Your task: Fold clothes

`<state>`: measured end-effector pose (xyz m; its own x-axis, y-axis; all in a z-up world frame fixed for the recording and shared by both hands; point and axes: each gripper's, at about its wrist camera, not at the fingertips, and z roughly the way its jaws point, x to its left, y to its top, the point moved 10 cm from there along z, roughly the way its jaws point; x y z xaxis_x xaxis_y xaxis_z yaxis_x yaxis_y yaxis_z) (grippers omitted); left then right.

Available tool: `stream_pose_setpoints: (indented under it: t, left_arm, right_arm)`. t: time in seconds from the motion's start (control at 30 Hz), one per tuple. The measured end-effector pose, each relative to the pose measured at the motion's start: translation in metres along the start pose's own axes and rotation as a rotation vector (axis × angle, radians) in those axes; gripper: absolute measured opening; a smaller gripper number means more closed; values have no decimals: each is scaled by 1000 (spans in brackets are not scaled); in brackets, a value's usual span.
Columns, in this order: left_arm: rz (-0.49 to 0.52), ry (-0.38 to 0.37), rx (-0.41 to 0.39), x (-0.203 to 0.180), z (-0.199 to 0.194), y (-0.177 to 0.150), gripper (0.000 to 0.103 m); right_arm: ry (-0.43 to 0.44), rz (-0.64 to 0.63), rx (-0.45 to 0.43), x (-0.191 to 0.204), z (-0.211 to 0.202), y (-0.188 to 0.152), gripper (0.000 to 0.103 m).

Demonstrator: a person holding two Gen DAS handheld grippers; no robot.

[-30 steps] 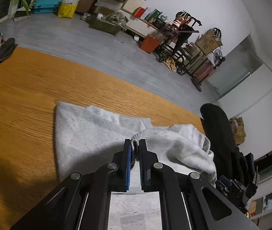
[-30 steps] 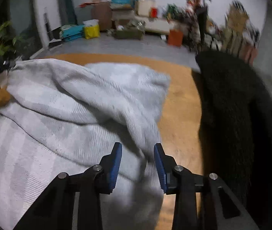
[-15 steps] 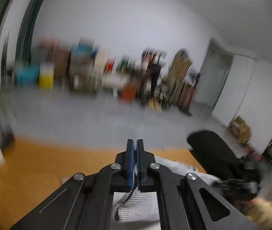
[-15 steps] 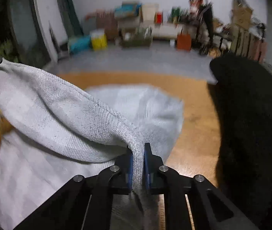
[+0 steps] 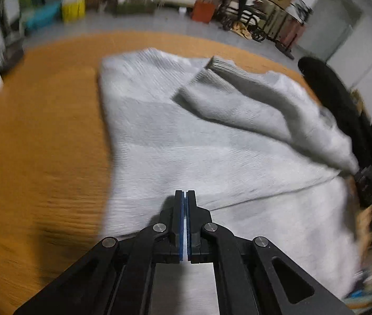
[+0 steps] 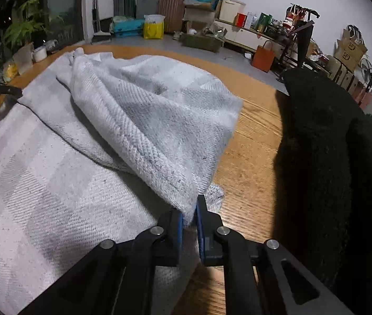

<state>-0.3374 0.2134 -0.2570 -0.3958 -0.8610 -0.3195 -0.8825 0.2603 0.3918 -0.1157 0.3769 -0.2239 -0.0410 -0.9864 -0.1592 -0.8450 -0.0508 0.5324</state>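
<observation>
A light grey knit sweater (image 5: pixel 186 141) lies spread on the wooden table (image 5: pixel 33 141), with a sleeve (image 5: pixel 238 99) folded across its body. My left gripper (image 5: pixel 185 199) is shut with nothing between its pads, hovering above the sweater's near part. In the right wrist view the sweater (image 6: pixel 62 183) fills the left half. My right gripper (image 6: pixel 189 210) is shut on the edge of the folded-over layer (image 6: pixel 159 120), held just above the table (image 6: pixel 249 157).
A black garment (image 6: pixel 330 157) lies on the table right of the sweater; it also shows in the left wrist view (image 5: pixel 338 92). Cups and small items (image 6: pixel 28 57) stand at the table's far left. Room clutter lies beyond the table.
My left gripper has let go of the sweater fold it held and swung back down over the sweater. My right gripper closed on the sweater edge and has lowered it toward the table.
</observation>
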Motion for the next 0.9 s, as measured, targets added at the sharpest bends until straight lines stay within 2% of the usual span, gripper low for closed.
stream_pose_setpoints:
  t: [0.03, 0.07, 0.1, 0.13, 0.2, 0.27, 0.3, 0.4, 0.43, 0.5, 0.6, 0.67, 0.7, 0.77, 0.83, 0.9]
  left_arm:
    - [-49, -46, 17, -7, 1, 5, 2]
    - [-97, -91, 32, -13, 2, 11, 3]
    - [-128, -134, 25, -23, 1, 21, 3]
    - [-142, -152, 17, -28, -1, 29, 6]
    - [-168, -166, 0, -41, -1, 49, 22]
    - [-212, -172, -12, -50, 1, 64, 85]
    - [-245, -180, -25, -53, 2, 69, 88]
    - [-317, -233, -49, -59, 1, 75, 88]
    - [-330, -230, -49, -57, 1, 72, 88]
    - [-351, -166, -24, -48, 4, 57, 88]
    - [-408, -93, 13, -26, 6, 35, 88]
    - [-486, -207, 10, -22, 6, 27, 88]
    - [-521, -237, 10, -18, 4, 26, 88]
    - [-550, -200, 11, -8, 2, 23, 88]
    - [-536, -63, 48, 10, -3, 19, 88]
    - [-515, 54, 97, 24, -10, 13, 87]
  right_arm:
    - [0, -1, 8, 2, 0, 3, 18]
    - [7, -6, 12, 5, 0, 5, 26]
    - [12, -17, 13, 8, -2, 7, 39]
    - [14, -31, 13, 12, -2, 7, 42]
    - [18, -54, 9, 18, 3, 8, 49]
    - [27, -50, 5, 23, 3, 9, 51]
    - [34, -45, -3, 24, 1, 11, 52]
    - [46, -17, -56, 21, -4, 30, 53]
    - [55, -5, -72, 20, -5, 37, 53]
    - [83, 17, -109, 21, -6, 55, 53]
    - [176, 38, -144, 39, 3, 90, 53]
    - [262, 47, -119, 61, 23, 114, 53]
    - [304, 52, -106, 71, 32, 126, 53]
    - [359, 66, -44, 92, 60, 148, 52]
    - [352, 72, 1, 107, 87, 171, 49]
    - [337, 84, 0, 118, 104, 189, 49]
